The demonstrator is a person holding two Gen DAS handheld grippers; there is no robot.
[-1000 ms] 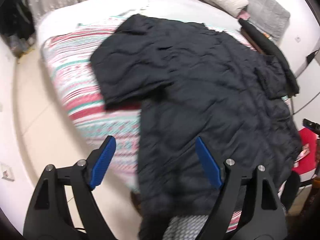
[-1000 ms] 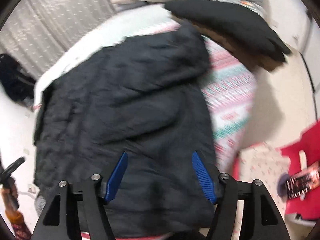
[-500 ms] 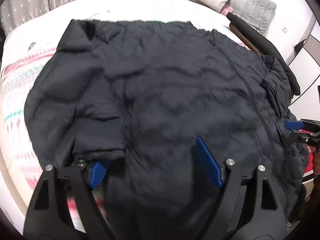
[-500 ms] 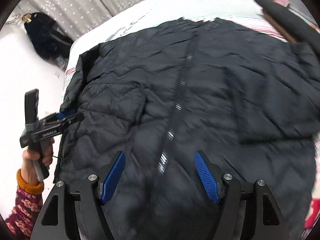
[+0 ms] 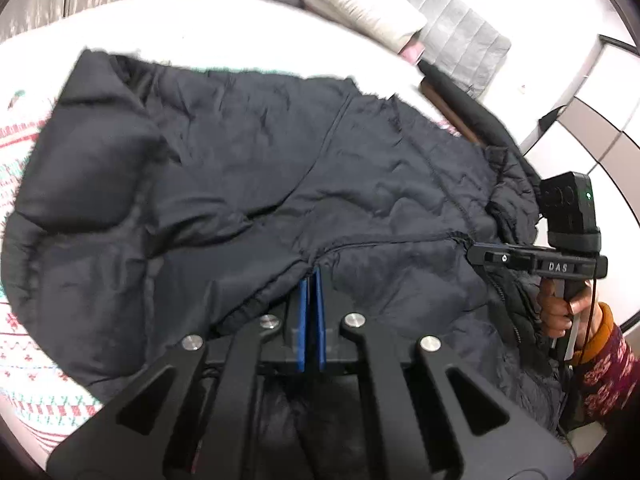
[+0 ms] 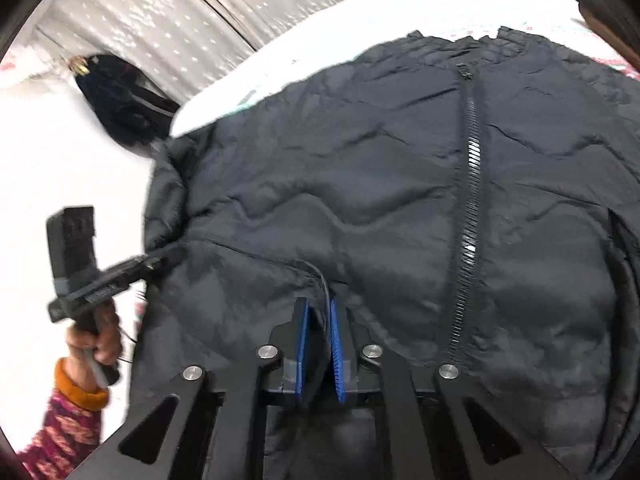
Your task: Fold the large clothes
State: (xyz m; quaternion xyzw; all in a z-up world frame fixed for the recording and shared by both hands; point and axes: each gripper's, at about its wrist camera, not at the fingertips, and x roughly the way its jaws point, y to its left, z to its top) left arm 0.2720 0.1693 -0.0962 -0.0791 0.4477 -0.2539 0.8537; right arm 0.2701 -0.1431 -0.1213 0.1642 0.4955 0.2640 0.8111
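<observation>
A black quilted jacket [image 5: 280, 160] lies spread over the bed, and the right wrist view shows its zipper [image 6: 472, 168] running up the front. My left gripper [image 5: 311, 284] has its blue pads closing together, pinching a fold of the jacket's near edge. My right gripper [image 6: 320, 308] is closing its jaws the same way on the hem seam farther along. Each gripper also shows in the other's view: the right gripper [image 5: 474, 252] bites the jacket's right edge, and the left gripper [image 6: 172, 254] bites its left edge. A hand in a patterned sleeve holds each one.
The bed wears a red, green and white patterned blanket [image 5: 24, 360]. Pillows [image 5: 352, 4] and a grey quilted cover [image 5: 460, 36] sit at the head. Another dark garment [image 5: 472, 112] lies along the bed's right side. A black bag [image 6: 120, 108] rests by the curtain [image 6: 160, 8].
Both grippers came down and forward to the jacket's near edge. Their jaws stood wide open before; now both are closed on the fabric.
</observation>
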